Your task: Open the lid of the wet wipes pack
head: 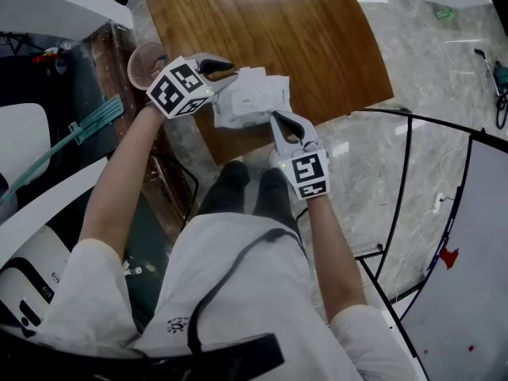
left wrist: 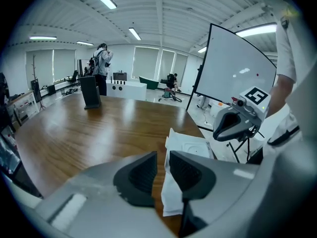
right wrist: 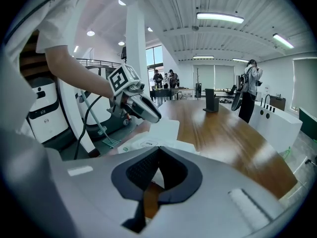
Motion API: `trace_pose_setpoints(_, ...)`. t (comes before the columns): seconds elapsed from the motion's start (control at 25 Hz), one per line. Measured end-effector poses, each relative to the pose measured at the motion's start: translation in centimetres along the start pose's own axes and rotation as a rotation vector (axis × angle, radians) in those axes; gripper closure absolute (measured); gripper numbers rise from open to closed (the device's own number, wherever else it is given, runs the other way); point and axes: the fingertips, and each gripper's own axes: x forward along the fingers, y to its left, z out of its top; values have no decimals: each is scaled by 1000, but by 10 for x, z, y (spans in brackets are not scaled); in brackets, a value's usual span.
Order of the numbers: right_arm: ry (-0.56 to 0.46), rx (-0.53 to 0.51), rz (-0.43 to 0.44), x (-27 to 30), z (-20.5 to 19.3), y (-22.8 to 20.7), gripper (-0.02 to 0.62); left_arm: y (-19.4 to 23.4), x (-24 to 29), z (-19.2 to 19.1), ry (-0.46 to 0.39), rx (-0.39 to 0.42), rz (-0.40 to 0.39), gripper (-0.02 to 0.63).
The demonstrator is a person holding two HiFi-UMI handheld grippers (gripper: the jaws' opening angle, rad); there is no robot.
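The white wet wipes pack (head: 250, 98) sits at the near corner of the wooden table (head: 302, 38), its lid with an "OPEN" tab (right wrist: 147, 144) facing up. My left gripper (head: 226, 71) is at the pack's left end. In the left gripper view its jaws (left wrist: 162, 167) stand a narrow gap apart, with the pack's thin edge (left wrist: 171, 202) between them and table showing beside it. My right gripper (head: 279, 120) is at the pack's near edge. In the right gripper view its tips (right wrist: 158, 152) meet on that edge, and white pack shows between the pads.
A round mesh basket (head: 145, 63) stands left of the table. A whiteboard on a black frame (head: 476, 236) is at the right. A black stand (left wrist: 91, 92) rests far back on the table. A person (left wrist: 101, 66) stands beyond it.
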Motion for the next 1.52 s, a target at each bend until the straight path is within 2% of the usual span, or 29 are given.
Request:
trace_pose_setpoints(0.44, -30, -2, -8, -20, 3, 2, 587, -3, -7, 1, -28, -8, 76, 503)
trace_pose_setpoints(0.72, -60, -23, 9, -31, 13, 6, 588, -11, -25, 14, -81, -8, 136, 483)
trace_pose_setpoints(1.08, -142, -53, 29, -54, 46, 10, 586, -38, -66, 48, -236, -63, 218, 485)
trace_pose_setpoints(1.24, -203, -65, 50, -73, 71, 16, 588, -61, -86, 65, -315, -78, 269, 534)
trace_pose_setpoints(1.4, -283, -35, 80, -96, 96, 18, 588, -82, -107, 78, -376, -91, 320, 557)
trace_pose_setpoints(1.52, -320, -53, 105, -114, 111, 24, 588, -96, -125, 84, -428, -114, 367, 582)
